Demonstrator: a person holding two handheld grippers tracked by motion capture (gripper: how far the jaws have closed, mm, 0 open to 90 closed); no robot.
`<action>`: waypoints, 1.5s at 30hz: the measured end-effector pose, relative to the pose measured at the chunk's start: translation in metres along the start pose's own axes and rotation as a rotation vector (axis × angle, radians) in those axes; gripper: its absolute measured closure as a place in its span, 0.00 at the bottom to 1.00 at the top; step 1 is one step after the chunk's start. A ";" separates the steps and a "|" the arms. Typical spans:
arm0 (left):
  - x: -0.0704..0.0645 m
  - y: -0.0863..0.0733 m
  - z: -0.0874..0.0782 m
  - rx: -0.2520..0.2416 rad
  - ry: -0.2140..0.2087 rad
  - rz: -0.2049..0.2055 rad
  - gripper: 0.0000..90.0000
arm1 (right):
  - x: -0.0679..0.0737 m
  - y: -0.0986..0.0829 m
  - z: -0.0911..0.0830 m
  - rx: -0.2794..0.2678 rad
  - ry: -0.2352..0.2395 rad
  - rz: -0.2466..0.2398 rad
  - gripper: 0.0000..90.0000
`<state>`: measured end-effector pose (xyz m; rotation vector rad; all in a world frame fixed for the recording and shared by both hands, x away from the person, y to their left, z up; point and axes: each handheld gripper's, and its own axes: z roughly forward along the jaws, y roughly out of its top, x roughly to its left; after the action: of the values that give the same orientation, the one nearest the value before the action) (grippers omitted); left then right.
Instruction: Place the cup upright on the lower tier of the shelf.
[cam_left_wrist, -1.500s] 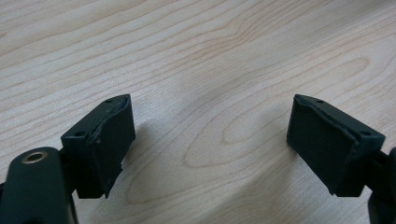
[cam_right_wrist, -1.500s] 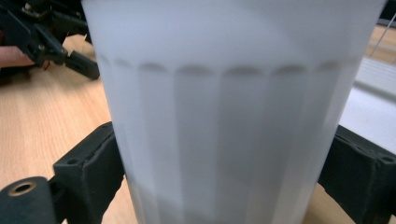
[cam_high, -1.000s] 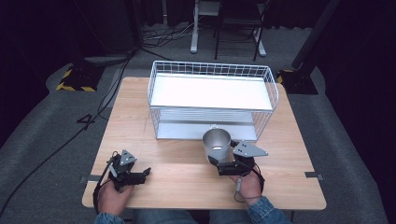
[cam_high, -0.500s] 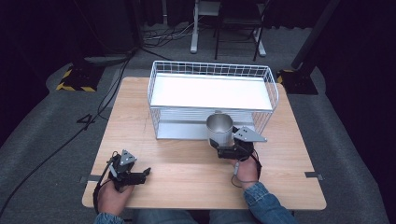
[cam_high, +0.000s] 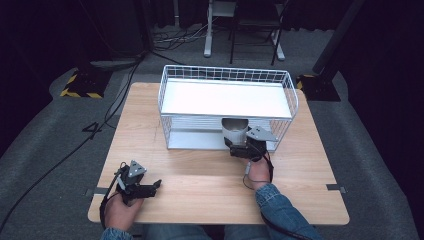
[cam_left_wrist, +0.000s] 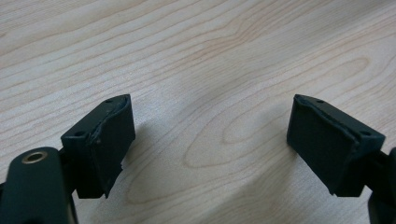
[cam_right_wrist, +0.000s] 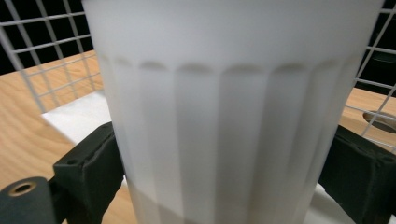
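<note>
A pale, frosted cup (cam_high: 234, 130) with faceted sides stands upright, mouth up, at the front opening of the white wire rack (cam_high: 227, 107), under its upper shelf. The right gripper (cam_high: 239, 148) clamps its lower body on both sides.

Dark workspace around my light wooden table (cam_high: 150, 125).

I see grey carpet (cam_high: 45, 140) on every side, black cables (cam_high: 115, 100) trailing across it at the left, a yellow-and-black striped block (cam_high: 80, 86) near the table's far left corner, and white furniture legs (cam_high: 207, 35) beyond, with blackness behind them.
</note>
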<state>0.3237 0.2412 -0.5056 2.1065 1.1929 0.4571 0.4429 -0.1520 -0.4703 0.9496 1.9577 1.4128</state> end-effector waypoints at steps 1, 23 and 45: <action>0.000 0.000 0.000 0.001 0.000 0.001 0.17 | -0.001 -0.001 0.003 0.002 -0.008 0.002 0.10; 0.000 0.000 0.000 0.000 0.001 0.001 0.17 | -0.008 -0.007 0.038 0.036 -0.082 0.007 0.10; 0.000 0.000 0.000 0.000 0.001 0.000 0.17 | -0.013 -0.013 0.038 0.078 -0.081 0.050 0.09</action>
<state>0.3239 0.2411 -0.5056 2.1065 1.1928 0.4584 0.4765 -0.1430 -0.4935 1.0804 1.9539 1.3124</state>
